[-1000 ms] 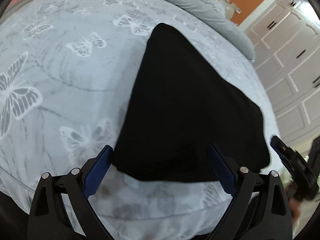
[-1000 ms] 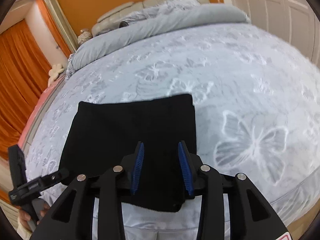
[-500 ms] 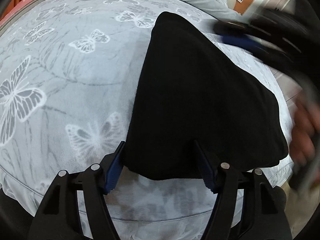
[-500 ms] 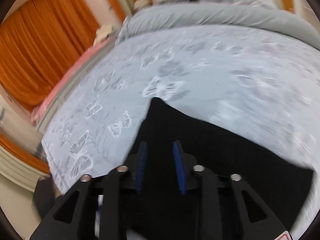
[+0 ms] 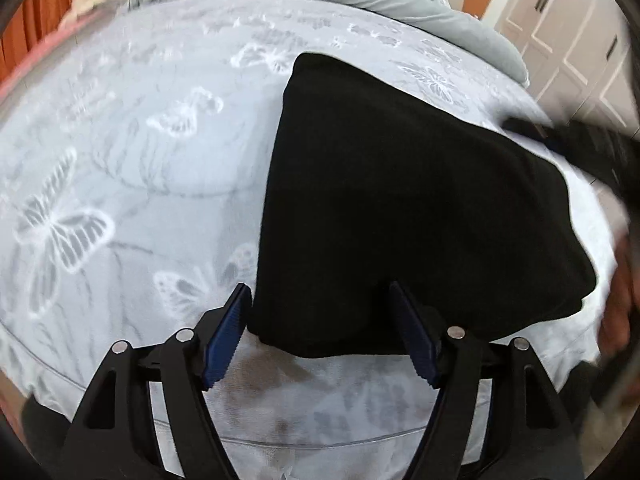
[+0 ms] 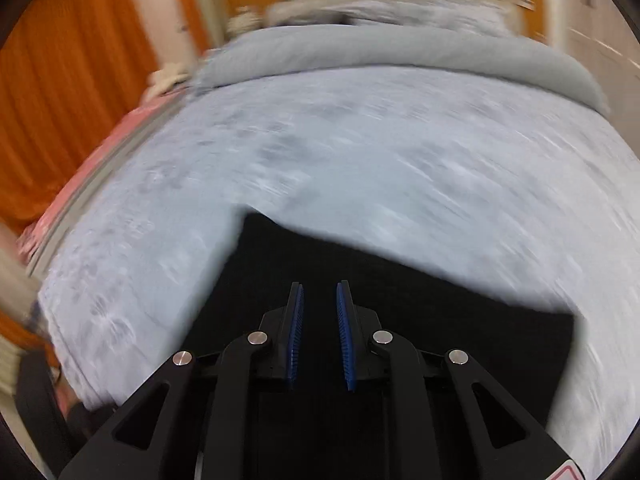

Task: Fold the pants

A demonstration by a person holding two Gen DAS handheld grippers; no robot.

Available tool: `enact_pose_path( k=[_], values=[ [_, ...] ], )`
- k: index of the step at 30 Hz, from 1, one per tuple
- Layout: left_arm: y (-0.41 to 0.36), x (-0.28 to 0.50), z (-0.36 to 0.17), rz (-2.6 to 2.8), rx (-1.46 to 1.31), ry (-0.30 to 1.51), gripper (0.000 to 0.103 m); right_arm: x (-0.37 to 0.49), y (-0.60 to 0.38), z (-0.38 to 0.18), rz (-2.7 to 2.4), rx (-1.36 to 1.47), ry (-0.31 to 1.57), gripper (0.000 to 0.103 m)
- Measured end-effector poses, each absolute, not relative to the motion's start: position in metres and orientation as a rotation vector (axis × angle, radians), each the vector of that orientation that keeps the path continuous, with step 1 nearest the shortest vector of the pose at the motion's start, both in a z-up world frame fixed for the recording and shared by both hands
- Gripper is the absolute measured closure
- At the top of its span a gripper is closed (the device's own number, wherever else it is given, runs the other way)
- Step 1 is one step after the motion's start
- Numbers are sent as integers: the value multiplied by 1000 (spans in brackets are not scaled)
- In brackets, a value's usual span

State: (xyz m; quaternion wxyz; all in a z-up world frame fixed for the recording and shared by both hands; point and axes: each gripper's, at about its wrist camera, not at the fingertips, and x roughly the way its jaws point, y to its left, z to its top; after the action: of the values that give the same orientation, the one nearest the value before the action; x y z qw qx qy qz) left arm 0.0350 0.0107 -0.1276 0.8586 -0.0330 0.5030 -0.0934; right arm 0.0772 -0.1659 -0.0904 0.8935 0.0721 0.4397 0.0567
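The black pants [image 5: 400, 200] lie folded into a flat block on the butterfly-print bedspread [image 5: 120, 160]. My left gripper [image 5: 318, 286] hovers over the pants' near left corner. Its jaws are opening, the near edge shows between them, and the pads do not pinch it. In the right wrist view the pants [image 6: 460, 320] fill the lower middle. My right gripper [image 6: 320, 285] is above them with its jaws closing to a narrow gap, and no cloth is caught between the blue pads. In the left wrist view the right gripper [image 5: 580, 140] is a dark blur over the pants' far right edge.
A rolled grey duvet [image 6: 400, 52] lies across the head of the bed. Orange curtains [image 6: 72, 100] hang on the left and white wardrobe doors [image 5: 572, 40] stand on the right. The bed's near edge [image 5: 320, 440] runs just under the left gripper. A person's hand [image 5: 624, 300] shows at the right.
The right gripper swept sideways over the pants, from their right part to near the far left corner, and its jaws narrowed. The left gripper's jaws narrowed around the near left corner.
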Motion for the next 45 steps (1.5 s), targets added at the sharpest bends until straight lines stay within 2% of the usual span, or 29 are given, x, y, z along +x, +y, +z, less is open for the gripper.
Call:
enact_pose_path(
  k=[2, 3, 6, 8, 11, 13, 14, 15, 17, 20, 25, 26, 29, 30, 31, 34, 37, 39, 42, 43, 45],
  values=[
    [3, 32, -125, -179, -36, 1045, 34, 63, -201, -113, 23, 179, 963, 90],
    [0, 30, -124, -171, -26, 1042, 33, 60, -214, -121, 17, 201, 977, 99],
    [-8, 27, -123, -143, -21, 1046, 31, 50, -238, -120, 19, 300, 962, 103],
    [-11, 27, -122, -123, -8, 1044, 27, 39, -235, -102, 12, 276, 913, 94],
    [-15, 24, -122, -109, 19, 1042, 26, 16, -236, -93, -12, 247, 898, 93],
    [-11, 26, -121, -102, 34, 1042, 26, 1, -242, -97, -48, 242, 901, 81],
    [-11, 26, -121, -100, 38, 1041, 26, -6, -246, -102, -74, 243, 909, 63],
    [-13, 25, -121, -94, 44, 1042, 24, -13, -253, -106, -85, 250, 909, 52],
    [-13, 30, -124, -84, 52, 1045, 15, -24, -262, -112, -87, 278, 906, 51],
    [-15, 25, -125, -87, 56, 1051, 13, -34, -265, -119, -60, 338, 916, 51],
    [-10, 21, -126, -90, 36, 1058, 11, -33, -255, -121, 19, 373, 920, 55],
    [-10, 21, -127, -89, 31, 1059, 11, -32, -250, -121, 32, 358, 921, 58],
    [-9, 25, -128, -86, 20, 1076, 11, -29, -243, -124, 9, 301, 918, 80],
    [-8, 25, -126, -86, 9, 1079, 11, -31, -244, -119, 21, 306, 895, 91],
    [-7, 23, -122, -84, -2, 1074, 11, -33, -247, -112, 39, 321, 871, 95],
    [-6, 16, -110, -97, -12, 1037, 11, -42, -255, -80, 47, 334, 778, 95],
    [-8, 17, -111, -104, 5, 1031, 10, -34, -260, -97, 21, 320, 833, 94],
    [-10, 18, -118, -96, 16, 1049, 10, -22, -261, -137, 6, 308, 941, 89],
    [-8, 17, -123, -89, 15, 1062, 10, -29, -266, -125, 17, 372, 878, 80],
    [-6, 15, -121, -100, 3, 1052, 10, -31, -266, -120, 7, 370, 872, 76],
    [2, 13, -112, -131, -47, 1040, 10, -34, -267, -111, -20, 365, 872, 59]
  ],
)
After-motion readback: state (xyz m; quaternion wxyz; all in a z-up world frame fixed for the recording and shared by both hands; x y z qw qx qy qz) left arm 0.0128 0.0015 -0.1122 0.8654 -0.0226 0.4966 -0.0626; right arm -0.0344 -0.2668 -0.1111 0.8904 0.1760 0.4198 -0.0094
